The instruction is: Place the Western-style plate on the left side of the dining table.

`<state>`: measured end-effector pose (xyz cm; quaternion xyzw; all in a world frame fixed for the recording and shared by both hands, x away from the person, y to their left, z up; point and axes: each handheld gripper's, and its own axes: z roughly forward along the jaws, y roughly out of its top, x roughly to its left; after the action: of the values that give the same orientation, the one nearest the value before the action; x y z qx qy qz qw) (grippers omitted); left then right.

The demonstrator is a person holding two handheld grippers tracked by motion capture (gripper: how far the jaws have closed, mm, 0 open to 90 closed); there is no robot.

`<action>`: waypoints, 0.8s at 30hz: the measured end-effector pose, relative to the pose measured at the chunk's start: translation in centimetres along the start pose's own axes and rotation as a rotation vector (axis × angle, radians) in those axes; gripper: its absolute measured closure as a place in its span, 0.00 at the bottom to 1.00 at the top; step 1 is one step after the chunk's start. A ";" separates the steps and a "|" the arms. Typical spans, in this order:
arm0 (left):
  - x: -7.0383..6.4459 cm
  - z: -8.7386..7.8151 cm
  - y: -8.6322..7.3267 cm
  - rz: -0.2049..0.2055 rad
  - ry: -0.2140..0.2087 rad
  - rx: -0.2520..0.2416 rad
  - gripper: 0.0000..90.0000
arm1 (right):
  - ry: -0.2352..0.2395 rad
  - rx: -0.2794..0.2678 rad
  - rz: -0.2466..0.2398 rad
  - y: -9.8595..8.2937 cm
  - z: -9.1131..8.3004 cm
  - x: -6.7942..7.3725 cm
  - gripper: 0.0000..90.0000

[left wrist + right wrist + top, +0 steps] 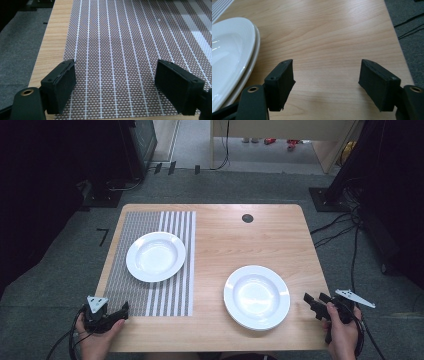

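- While both jaw pairs stand apart and empty, the left gripper [115,82] hovers over the placemat [120,45].
- Right gripper [325,82]: beside the stacked plates [229,57], not touching.
- Single plate [155,256]: on the placemat.

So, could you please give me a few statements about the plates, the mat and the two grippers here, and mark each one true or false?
1. One white plate lies on the striped placemat. True.
2. The plates near the right gripper are a stack on bare wood. True; the right gripper view shows two rims.
3. The left gripper is shut on the placemat's edge. False; its jaws stand wide apart above the mat, holding nothing.
4. The right gripper's jaws grip the stack's rim. False; they are open over bare table, beside the stack.
5. A dark round hole sits near the table's far edge. True.
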<state>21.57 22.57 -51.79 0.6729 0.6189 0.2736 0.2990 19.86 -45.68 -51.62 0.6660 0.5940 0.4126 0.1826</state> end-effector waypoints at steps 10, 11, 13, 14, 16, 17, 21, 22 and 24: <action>0.0 0.0 0.0 0.000 0.000 -0.001 0.19 | -0.046 0.020 -0.016 -0.8 -0.5 -0.8 0.31; 0.0 0.0 0.0 -0.001 0.000 -0.001 0.19 | -0.049 0.019 -0.020 -0.8 -0.5 -0.7 0.31; 0.0 0.0 0.0 0.000 0.000 -0.001 0.19 | -0.055 0.020 -0.029 -0.9 -0.5 -0.7 0.30; 0.0 0.0 0.0 0.000 0.000 -0.001 0.19 | -0.059 0.020 -0.036 -0.9 -0.5 -0.6 0.30; 0.0 0.0 0.0 0.000 0.000 -0.001 0.19 | -0.069 0.017 -0.056 -1.0 -0.4 -0.4 0.30; 0.0 0.0 0.0 0.000 0.000 -0.001 0.19 | -0.072 0.018 -0.059 -1.0 -0.4 -0.3 0.29; 0.0 0.0 0.0 0.000 0.000 -0.001 0.19 | -0.067 0.012 -0.069 -1.1 -0.2 -0.2 0.27; 0.0 0.0 0.0 0.001 0.000 -0.001 0.19 | -0.067 0.007 -0.064 -1.2 -0.2 -0.1 0.27; 0.0 0.0 0.0 0.000 0.000 -0.001 0.19 | -0.074 0.002 -0.075 -1.3 -0.2 -0.1 0.26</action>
<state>21.56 22.57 -51.81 0.6728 0.6185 0.2739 0.2996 18.90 -45.49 -52.46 0.6583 0.6119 0.3799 0.2189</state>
